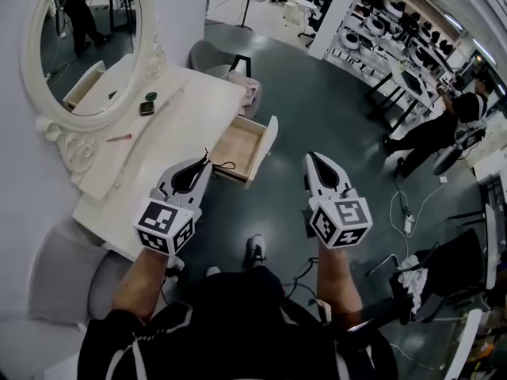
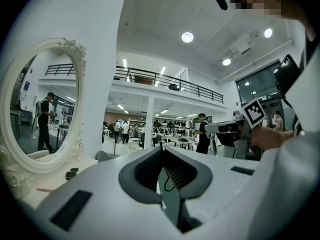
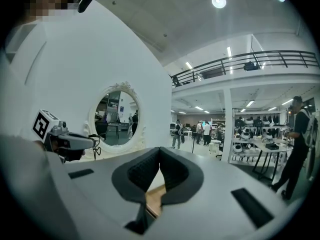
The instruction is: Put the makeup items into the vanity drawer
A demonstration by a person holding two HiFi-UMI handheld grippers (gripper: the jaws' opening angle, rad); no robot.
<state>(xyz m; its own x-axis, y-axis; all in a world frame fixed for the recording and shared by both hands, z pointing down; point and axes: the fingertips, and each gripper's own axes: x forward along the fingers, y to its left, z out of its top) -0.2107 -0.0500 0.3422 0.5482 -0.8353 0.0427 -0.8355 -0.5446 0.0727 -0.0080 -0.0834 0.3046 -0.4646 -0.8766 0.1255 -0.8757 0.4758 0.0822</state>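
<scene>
While both claws were pressed together and empty, left gripper [image 1: 204, 163] at the table [image 1: 186, 121] edge, right gripper [image 1: 310, 159] off it, the drawer [image 1: 240, 147] stood open just ahead. Beyond, on the table: pencil [image 1: 119, 138], compact [image 1: 147, 108], green pot [image 1: 150, 96]. Likely light, rigid, slick. Pinch the pencil mid-shaft and the compact across its edges.

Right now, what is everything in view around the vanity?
vanity table: one, white, against left wall
mirror: one, oval, white frame, on vanity
drawer: one, wood-lined, pulled open from vanity
dark compact: one, black, tabletop by mirror
green pot: one, green, beside the compact
pink pencil: one, pink, tabletop near mirror base
grey seats: two, grey, at each vanity end
person: one, dark-clothed, far right
left hand-held gripper: one, white, shut, empty, beside drawer
right hand-held gripper: one, white, shut, empty, above floor
</scene>
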